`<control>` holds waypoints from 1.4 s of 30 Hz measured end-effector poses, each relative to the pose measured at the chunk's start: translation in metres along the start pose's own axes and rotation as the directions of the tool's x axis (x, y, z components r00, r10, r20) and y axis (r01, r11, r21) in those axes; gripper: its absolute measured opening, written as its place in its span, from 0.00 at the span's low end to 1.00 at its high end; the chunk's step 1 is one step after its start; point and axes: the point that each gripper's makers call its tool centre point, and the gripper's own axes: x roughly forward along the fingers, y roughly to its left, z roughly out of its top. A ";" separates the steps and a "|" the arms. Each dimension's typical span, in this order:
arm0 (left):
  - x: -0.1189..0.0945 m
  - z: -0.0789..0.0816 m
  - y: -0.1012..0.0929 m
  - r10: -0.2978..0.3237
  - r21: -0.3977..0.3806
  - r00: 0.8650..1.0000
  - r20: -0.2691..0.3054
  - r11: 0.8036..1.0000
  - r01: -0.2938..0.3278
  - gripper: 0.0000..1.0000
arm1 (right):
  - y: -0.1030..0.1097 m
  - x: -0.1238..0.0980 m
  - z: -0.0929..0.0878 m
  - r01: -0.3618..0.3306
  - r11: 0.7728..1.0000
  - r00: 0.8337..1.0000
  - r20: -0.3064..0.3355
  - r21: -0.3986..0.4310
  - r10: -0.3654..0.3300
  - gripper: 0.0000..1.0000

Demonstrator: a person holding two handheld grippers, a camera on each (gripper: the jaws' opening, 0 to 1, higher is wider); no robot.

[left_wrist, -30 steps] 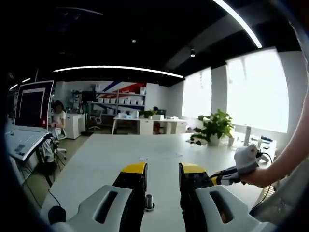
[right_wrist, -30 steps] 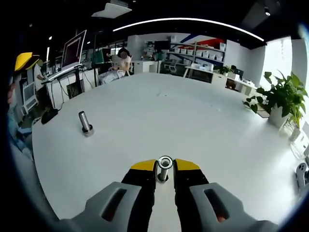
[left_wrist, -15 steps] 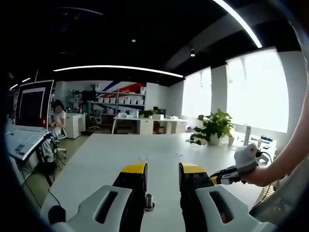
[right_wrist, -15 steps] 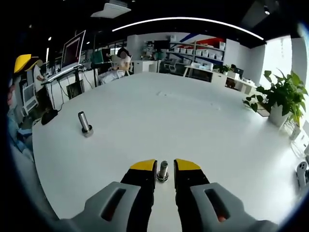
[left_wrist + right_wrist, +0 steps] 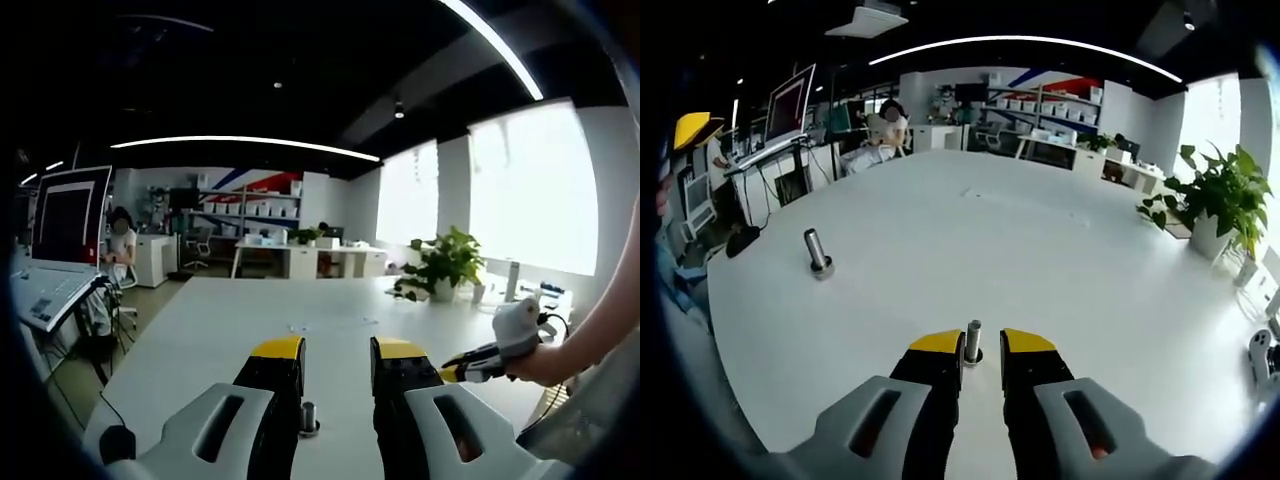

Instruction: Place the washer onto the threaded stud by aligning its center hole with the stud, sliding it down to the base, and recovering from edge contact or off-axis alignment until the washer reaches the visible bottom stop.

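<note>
Standing upright on the white table [image 5: 1040, 260], a threaded stud [image 5: 973, 343] sits in the gap between the right gripper [image 5: 980, 352] jaws in the right gripper view, at 6 o'clock of the frame. Jaws parted, yellow tips either side of the stud, not clamped on it. A darker ring at the stud's foot looks like the washer [image 5: 973, 358], down at the base; too small to tell whether it lies fully flat.

A second stud [image 5: 817, 253] stands at 9 o'clock of the same view, well apart from the first, tilted slightly in the fisheye, with its own ring at the foot. Beyond it, at the frame's left edge, the yellow tip of the other gripper shows.

Left gripper view: the left gripper [image 5: 337, 360] also has its jaws parted, with nothing held. A short stud [image 5: 308, 418] stands on the table between the jaw bases at 6 o'clock, partly hidden by the left jaw. At 4 o'clock a person's hand [image 5: 540, 362] holds a gripper with a yellow tip low over the table edge.

Background, both views: potted plant [image 5: 1222, 200] at 3 o'clock of the right gripper view, a monitor [image 5: 68, 215] on a stand at 9 o'clock of the left gripper view, shelves along the far wall, a seated person near the monitor.
</note>
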 end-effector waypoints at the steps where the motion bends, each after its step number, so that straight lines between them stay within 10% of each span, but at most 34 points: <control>1: 0.000 0.000 0.000 0.000 0.003 1.000 0.002 1.000 0.000 0.24 | 0.000 0.000 0.000 0.001 1.000 1.000 0.001 -0.001 -0.001 0.16; 42: 0.000 0.001 -0.001 -0.004 0.008 1.000 0.004 1.000 0.004 0.24 | 0.017 -0.028 -0.033 -0.036 0.999 0.998 -0.042 -0.008 0.036 0.17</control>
